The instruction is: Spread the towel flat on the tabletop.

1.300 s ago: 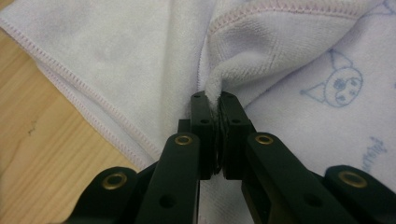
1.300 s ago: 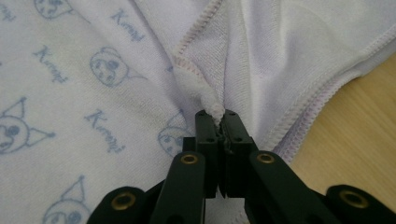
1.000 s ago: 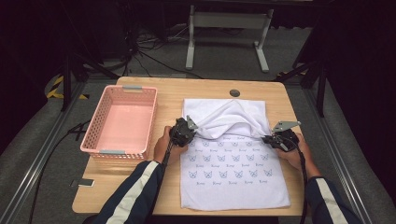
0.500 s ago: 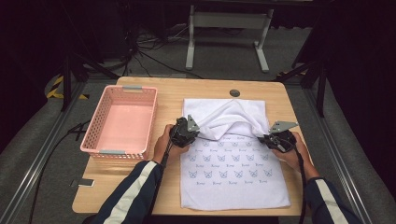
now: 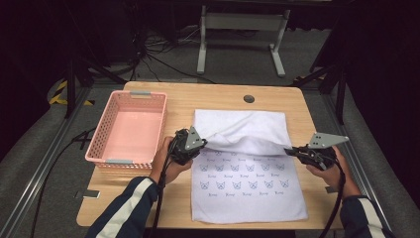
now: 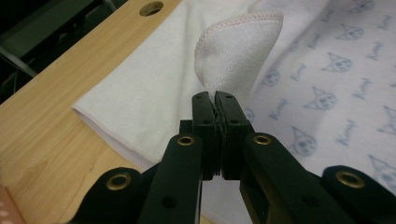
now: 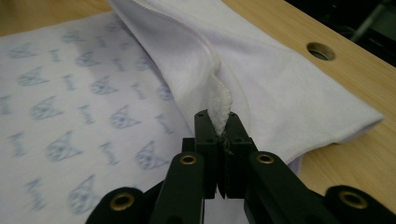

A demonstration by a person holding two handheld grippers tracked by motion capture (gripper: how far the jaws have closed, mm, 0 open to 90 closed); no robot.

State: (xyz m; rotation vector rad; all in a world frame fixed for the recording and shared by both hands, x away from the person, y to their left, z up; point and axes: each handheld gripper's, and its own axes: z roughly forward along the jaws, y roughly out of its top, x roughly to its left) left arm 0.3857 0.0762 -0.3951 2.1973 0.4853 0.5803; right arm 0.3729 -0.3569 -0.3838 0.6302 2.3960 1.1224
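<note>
Now you have the white towel (image 5: 247, 168) lying flat on the wooden table (image 5: 148, 208), to the right of the pink basket (image 5: 130, 130). Its far part is folded back toward you, so the plain white underside lies over the side printed with rows of small blue cat faces. Your left gripper (image 5: 190, 144) sits at the left end of that folded edge, just beside the basket's near right corner. In the left gripper view its jaws are pressed together on a hemmed corner of the towel (image 6: 236, 51), which stands up in a rounded peak above the tips. Your right gripper (image 5: 303, 154) is at the right end of the same edge, near the table's right side. In the right gripper view its jaws are likewise clamped on a pinch of hem (image 7: 219, 105). Between the two grippers the folded edge is lifted slightly off the printed layer.
</note>
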